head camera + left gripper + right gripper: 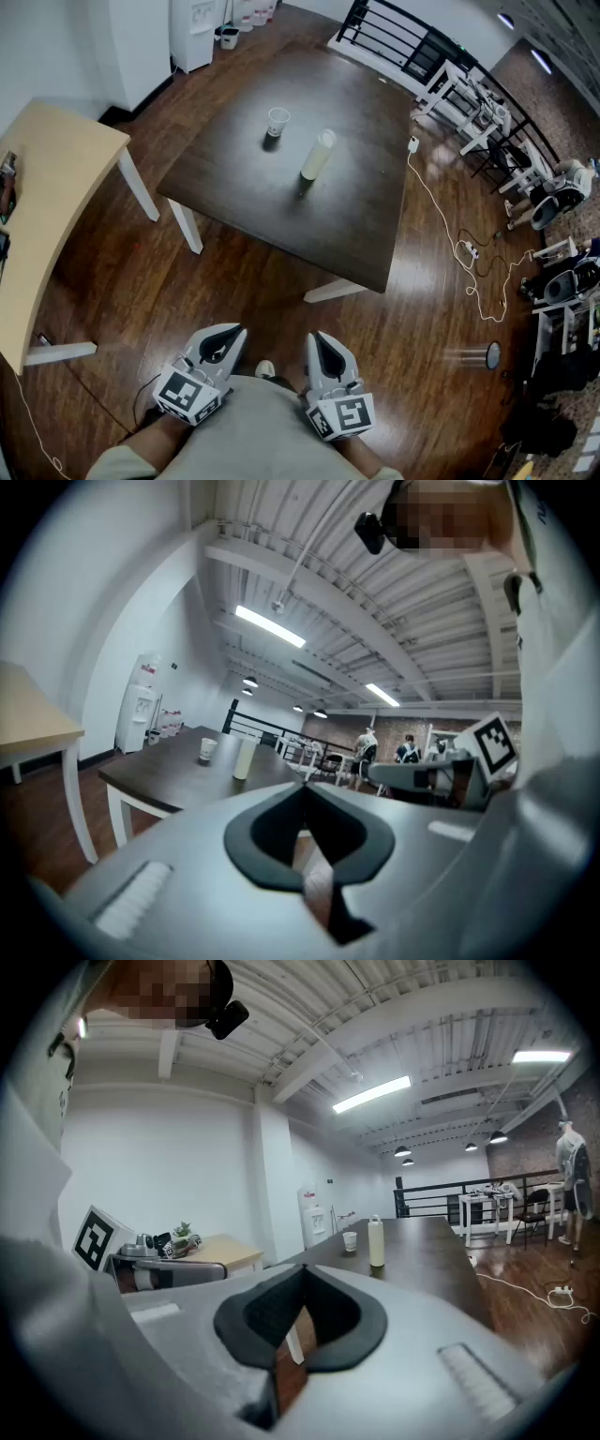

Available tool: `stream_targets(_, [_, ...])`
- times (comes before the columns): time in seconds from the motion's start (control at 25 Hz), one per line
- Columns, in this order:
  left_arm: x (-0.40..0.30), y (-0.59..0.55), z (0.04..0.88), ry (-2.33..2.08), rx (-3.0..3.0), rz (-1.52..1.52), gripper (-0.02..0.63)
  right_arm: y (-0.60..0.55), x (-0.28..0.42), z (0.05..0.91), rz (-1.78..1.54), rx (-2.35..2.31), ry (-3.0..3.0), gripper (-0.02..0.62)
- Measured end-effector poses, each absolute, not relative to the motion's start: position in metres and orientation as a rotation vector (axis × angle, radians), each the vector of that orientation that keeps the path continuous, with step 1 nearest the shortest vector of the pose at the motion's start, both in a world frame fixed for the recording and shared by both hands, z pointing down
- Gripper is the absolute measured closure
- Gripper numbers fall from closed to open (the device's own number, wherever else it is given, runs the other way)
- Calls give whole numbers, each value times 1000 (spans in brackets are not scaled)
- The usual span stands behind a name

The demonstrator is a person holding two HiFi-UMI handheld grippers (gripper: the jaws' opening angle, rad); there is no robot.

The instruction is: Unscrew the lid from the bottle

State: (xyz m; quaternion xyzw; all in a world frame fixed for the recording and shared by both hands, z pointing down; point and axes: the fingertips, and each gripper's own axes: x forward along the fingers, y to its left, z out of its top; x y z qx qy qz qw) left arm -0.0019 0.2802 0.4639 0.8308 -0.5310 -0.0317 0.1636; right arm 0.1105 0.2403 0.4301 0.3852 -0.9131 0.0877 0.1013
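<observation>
Left hand-held gripper (225,337), right hand-held gripper (323,343) clenched, empty; bottle (317,156) upright; plant (183,1231) (right gripper view only).

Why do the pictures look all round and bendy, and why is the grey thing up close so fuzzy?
Head view: a wide lens bends the table edges. Left gripper view: dark round border; the left gripper is too near, so blurry, while the bottle looks sharper. Right gripper view: same border, and the lamp glares.

Loft-style office: water dispenser (194,30), dark table (244,178), pale desk (47,216) (exposed ceiling (394,1026)).
</observation>
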Motion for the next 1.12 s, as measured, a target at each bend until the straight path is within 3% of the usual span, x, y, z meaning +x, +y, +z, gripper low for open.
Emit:
stream_targets(0.32, [-43,275,468,-1483,2370,-64,604,233,75,428,258,1190,-2658,597])
stream_targets(1.12, [-10,146,476,-1600,2355,98,604,105,87,453,300,1057,-2806,597])
